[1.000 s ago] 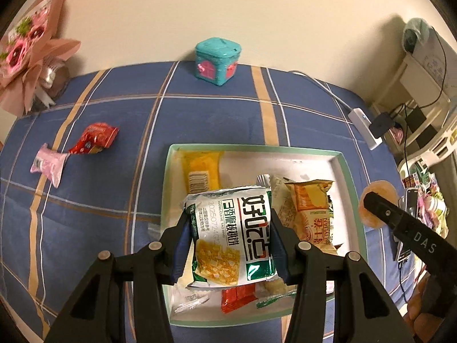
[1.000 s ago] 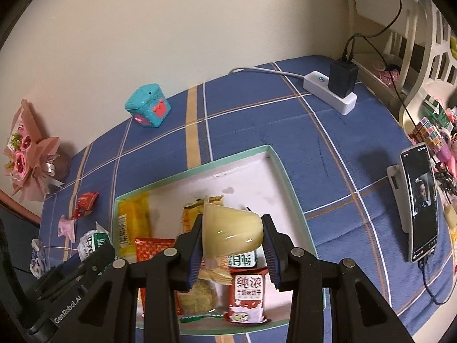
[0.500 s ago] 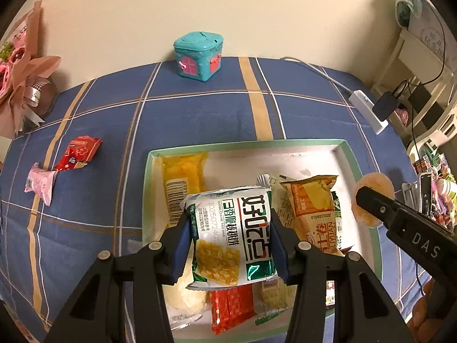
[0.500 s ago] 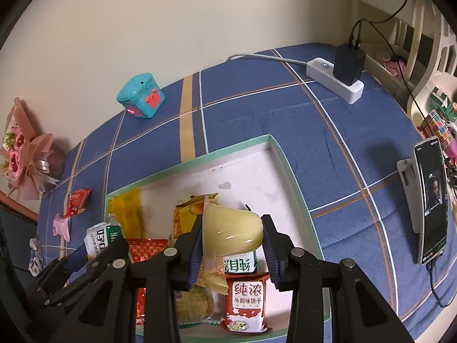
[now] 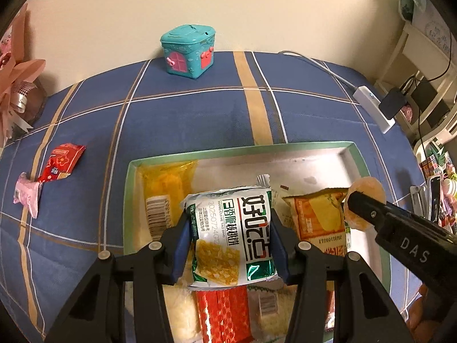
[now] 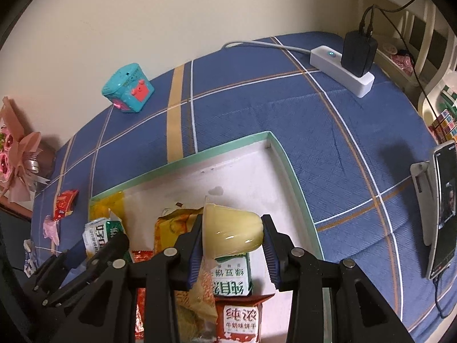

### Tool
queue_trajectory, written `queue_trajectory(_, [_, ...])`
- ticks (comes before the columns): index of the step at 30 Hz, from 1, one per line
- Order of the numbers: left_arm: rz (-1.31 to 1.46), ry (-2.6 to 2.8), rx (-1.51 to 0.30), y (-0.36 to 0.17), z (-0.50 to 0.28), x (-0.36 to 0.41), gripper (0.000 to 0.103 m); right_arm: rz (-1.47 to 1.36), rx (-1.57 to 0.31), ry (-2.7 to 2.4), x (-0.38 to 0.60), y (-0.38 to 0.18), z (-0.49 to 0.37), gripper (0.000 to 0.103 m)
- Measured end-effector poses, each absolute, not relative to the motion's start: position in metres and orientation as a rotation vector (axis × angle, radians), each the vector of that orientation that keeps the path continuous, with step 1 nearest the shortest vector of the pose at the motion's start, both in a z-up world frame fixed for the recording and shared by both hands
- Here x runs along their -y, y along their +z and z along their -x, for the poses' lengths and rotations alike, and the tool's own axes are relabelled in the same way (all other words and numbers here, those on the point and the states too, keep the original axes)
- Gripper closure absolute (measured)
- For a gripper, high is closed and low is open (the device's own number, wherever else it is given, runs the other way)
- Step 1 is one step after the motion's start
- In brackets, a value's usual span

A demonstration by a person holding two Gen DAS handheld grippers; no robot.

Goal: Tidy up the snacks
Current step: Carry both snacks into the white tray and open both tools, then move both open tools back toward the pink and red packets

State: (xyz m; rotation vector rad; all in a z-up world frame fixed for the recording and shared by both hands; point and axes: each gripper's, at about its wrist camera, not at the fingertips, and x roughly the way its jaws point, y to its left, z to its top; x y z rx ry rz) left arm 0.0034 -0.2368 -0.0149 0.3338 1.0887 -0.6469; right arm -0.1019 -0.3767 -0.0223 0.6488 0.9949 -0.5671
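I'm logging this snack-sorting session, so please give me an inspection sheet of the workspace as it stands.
Surface: blue plaid cloth.
Job's things: green-rimmed tray holding packets; red packet and pink packet lie outside.
Clutter: teal toy box, pink bouquet, phone on a stand.
Grippers: left gripper clamps a green-white packet; right gripper clamps a yellow jelly cup.
Cables: power strip with a black adapter.
Surroundings: cream wall.
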Motion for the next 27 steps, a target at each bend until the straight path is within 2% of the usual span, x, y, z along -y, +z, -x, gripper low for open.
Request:
queue_trajectory(15, [-0.334, -0.645, -1.12, -0.031, -0.007, 0.244, 0.051, -0.641, -1.031, -0.567, 0.373, -0.046, 0.092, 0.062])
queue_trajectory(17, [-0.338, -0.64, -1.118, -0.03, -0.007, 0.244, 0.048, -0.64, -1.034, -0.57, 0.373, -0.046, 0.093, 0.058])
queue_trajectory(18, [-0.339, -0.635, -1.117, -0.03, -0.008, 0.244, 0.044, -0.639, -1.034, -0.572, 0.374, -0.045, 0.093, 0.053])
queue_trajectory(20, [-0.331, -0.637, -1.121, -0.029, -0.008, 0.243, 0.043, -0.638, -1.033, -0.573, 0.374, -0.045, 0.094, 0.046])
queue_trajectory(27, [-0.322, -0.635, -1.134, -0.026, -0.009, 0.24, 0.043, -0.643, -1.032, -0.583, 0.376, -0.043, 0.096, 0.041])
